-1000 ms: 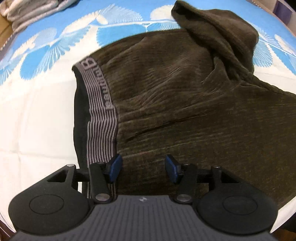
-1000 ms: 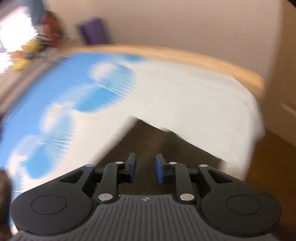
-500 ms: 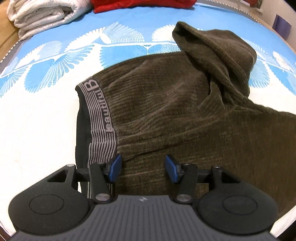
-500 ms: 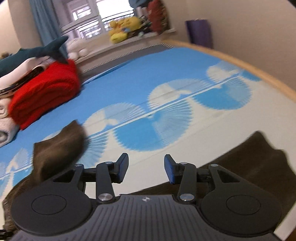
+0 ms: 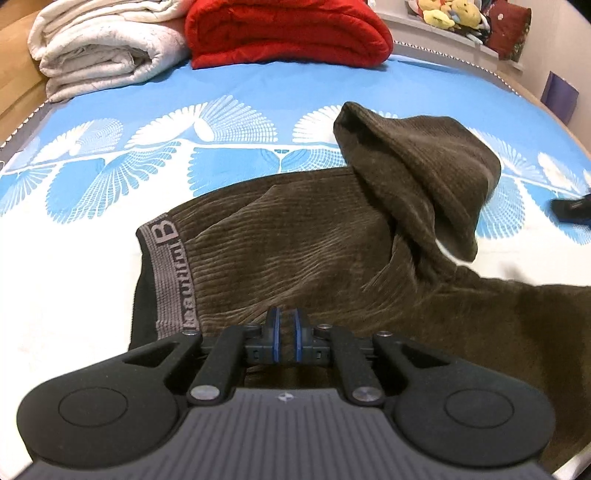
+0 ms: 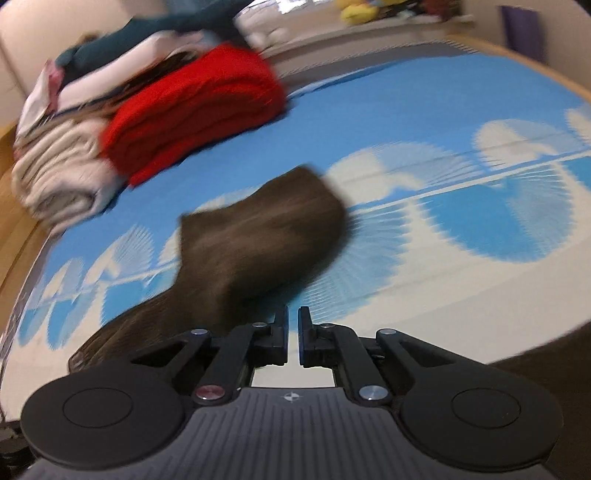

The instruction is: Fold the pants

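Note:
Dark olive corduroy pants (image 5: 303, 251) lie spread on the blue and white bed sheet (image 5: 74, 280). Their grey striped waistband (image 5: 171, 280) is at the left, and one leg (image 5: 417, 170) is flipped back in a bunched fold. My left gripper (image 5: 285, 325) is shut and hovers just above the fabric near the waistband, with nothing visibly between its pads. My right gripper (image 6: 292, 332) is nearly shut and empty, above the sheet beside the folded-back leg (image 6: 258, 240). The right wrist view is blurred by motion.
A folded red blanket (image 5: 288, 33) and a folded cream quilt (image 5: 99, 48) lie at the head of the bed. Plush toys (image 5: 450, 14) sit on a shelf behind. A dark object (image 5: 572, 208) shows at the right edge, on the sheet.
Both grippers have closed from open. The left one has tilted up, so the head of the bed shows. The right one has swung left toward the folded-back leg.

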Available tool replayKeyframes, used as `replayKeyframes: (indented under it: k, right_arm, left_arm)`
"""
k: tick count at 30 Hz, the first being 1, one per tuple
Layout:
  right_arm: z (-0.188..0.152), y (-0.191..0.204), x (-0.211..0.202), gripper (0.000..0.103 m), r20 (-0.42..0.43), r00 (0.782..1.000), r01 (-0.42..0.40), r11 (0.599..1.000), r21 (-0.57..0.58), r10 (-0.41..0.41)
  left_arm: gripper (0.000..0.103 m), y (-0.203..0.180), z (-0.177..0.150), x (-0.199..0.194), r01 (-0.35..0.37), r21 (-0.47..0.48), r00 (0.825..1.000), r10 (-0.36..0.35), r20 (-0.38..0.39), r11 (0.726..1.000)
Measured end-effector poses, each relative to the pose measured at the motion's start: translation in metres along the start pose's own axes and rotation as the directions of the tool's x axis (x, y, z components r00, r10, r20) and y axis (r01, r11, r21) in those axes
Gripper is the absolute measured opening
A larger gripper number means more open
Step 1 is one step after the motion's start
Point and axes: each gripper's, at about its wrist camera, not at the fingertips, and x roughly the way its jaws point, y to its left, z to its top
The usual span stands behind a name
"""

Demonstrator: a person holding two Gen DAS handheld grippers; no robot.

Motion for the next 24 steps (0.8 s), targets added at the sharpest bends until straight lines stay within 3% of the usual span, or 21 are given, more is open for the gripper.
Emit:
replayKeyframes:
  k: [1, 3, 8, 14, 17, 19, 20, 21, 24]
  right_arm:
    - [-0.002, 0.01, 0.01, 0.022, -0.025, 1.0, -0.006, 1.0, -0.017, 0.005]
    - [-0.007, 0.03, 0.03, 0.056, -0.057, 0.998, -0.006, 0.998, -0.06, 0.002]
    - [-0.018, 0.072, 0.071, 0.06, -0.103, 0.994, 0.02, 0.971, -0.239, -0.045]
    - [-0.031, 0.1, 0.105, 0.063, -0.088, 0.988, 0.08, 0.903, -0.422, -0.128]
    - [-0.035, 0.104, 0.115, 0.061, -0.064, 0.981, 0.131, 0.868, -0.479, -0.183]
    - [-0.035, 0.102, 0.118, 0.048, -0.043, 0.978, 0.159, 0.856, -0.491, -0.206]
    - [-0.035, 0.1, 0.118, 0.027, -0.029, 0.974, 0.18, 0.849, -0.497, -0.224]
    - [-0.033, 0.097, 0.117, 0.02, -0.013, 0.972, 0.198, 0.846, -0.495, -0.236]
    - [-0.022, 0.082, 0.105, 0.014, 0.01, 0.974, 0.206, 0.869, -0.45, -0.226]
  left_arm:
    - [0.008, -0.002, 0.001, 0.001, 0.001, -0.002, 1.0, -0.001, 0.002, 1.0]
    - [0.009, -0.004, 0.004, 0.003, 0.008, -0.004, 1.0, -0.008, 0.002, 1.0]
    - [0.01, -0.002, 0.008, 0.009, 0.02, -0.024, 1.0, -0.021, -0.013, 1.0]
    - [0.011, 0.004, 0.011, 0.012, 0.027, -0.055, 0.999, -0.029, -0.031, 0.998]
    - [0.011, 0.005, 0.011, 0.014, 0.027, -0.053, 0.999, -0.029, -0.04, 0.998]
    - [0.012, 0.007, 0.011, 0.015, 0.026, -0.056, 0.999, -0.028, -0.041, 0.998]
    - [0.012, 0.008, 0.012, 0.015, 0.024, -0.06, 0.999, -0.026, -0.041, 0.998]
    - [0.012, 0.008, 0.012, 0.015, 0.021, -0.063, 0.999, -0.023, -0.04, 0.998]
    - [0.012, 0.008, 0.012, 0.015, 0.013, -0.065, 0.999, -0.016, -0.041, 0.998]
